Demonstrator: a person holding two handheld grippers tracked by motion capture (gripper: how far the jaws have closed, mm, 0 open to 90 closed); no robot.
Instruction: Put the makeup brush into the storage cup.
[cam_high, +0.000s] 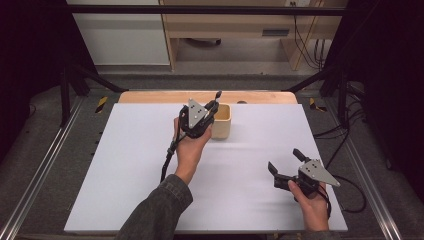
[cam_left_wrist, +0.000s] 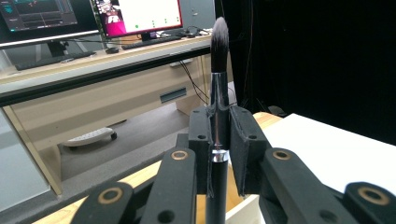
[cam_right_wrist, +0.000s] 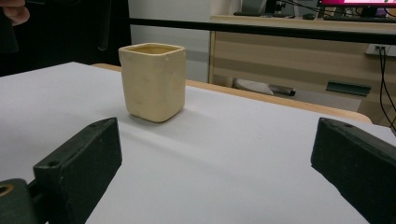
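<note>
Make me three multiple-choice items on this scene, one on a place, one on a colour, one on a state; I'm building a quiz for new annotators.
1. Where is the left tongs?
A. at the cup
B. at the table's near edge
C. off the table

2. What colour is the cup?
A. blue
B. cream
C. red

3. How is the right tongs set?
A. shut on the cup
B. shut on a brush
C. open, holding nothing

Answers:
1 A: the high view shows it beside the cup.
2 B: its walls look pale cream.
3 C: its jaws stand wide apart over bare table, while the left tongs clamps the brush.
</note>
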